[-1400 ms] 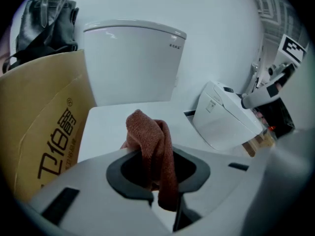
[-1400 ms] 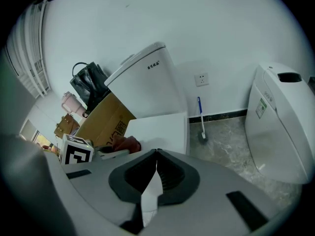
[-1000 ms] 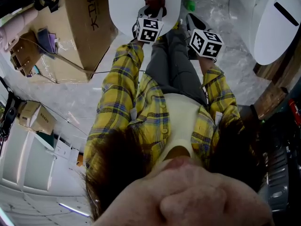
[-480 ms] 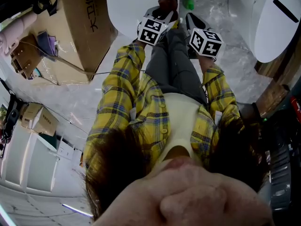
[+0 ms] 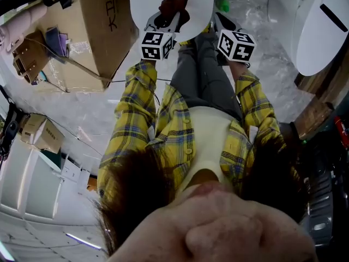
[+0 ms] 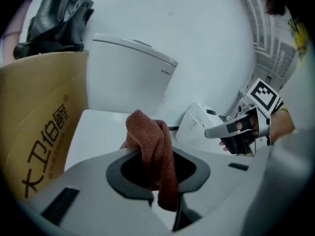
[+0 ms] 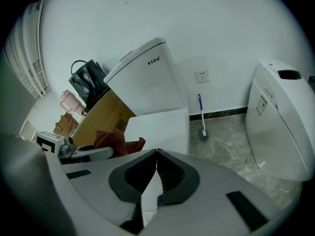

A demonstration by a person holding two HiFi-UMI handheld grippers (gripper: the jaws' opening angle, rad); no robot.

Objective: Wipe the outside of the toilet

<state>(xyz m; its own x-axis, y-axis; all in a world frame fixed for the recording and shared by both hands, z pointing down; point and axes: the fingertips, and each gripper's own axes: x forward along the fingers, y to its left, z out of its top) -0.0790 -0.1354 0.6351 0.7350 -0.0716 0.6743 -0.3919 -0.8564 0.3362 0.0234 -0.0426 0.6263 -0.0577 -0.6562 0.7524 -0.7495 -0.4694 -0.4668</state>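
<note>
The person bends over the toilet, which sits at 12 o'clock from them in the head view, its lid down and its tank against the white wall behind.

The left gripper has its jaws pressed together on a rust-red cloth. The cloth bunches up above the jaws and a fold hangs down through them. In the head view the cloth lies over the white lid, though I cannot tell whether it touches the lid.

The right gripper is at about 1 o'clock, just beside the left one. Its jaws are closed tip to tip with nothing between them, and it points over the near right edge of the lid.

A big cardboard box stands tight against the toilet at 10 to 11 o'clock, and a black bag rests on top of it. A second toilet stands apart at 2 o'clock on the marbled floor. Between the two toilets a blue-handled toilet brush leans at the wall under a socket. A small green thing lies on the floor near the first toilet's right side.
</note>
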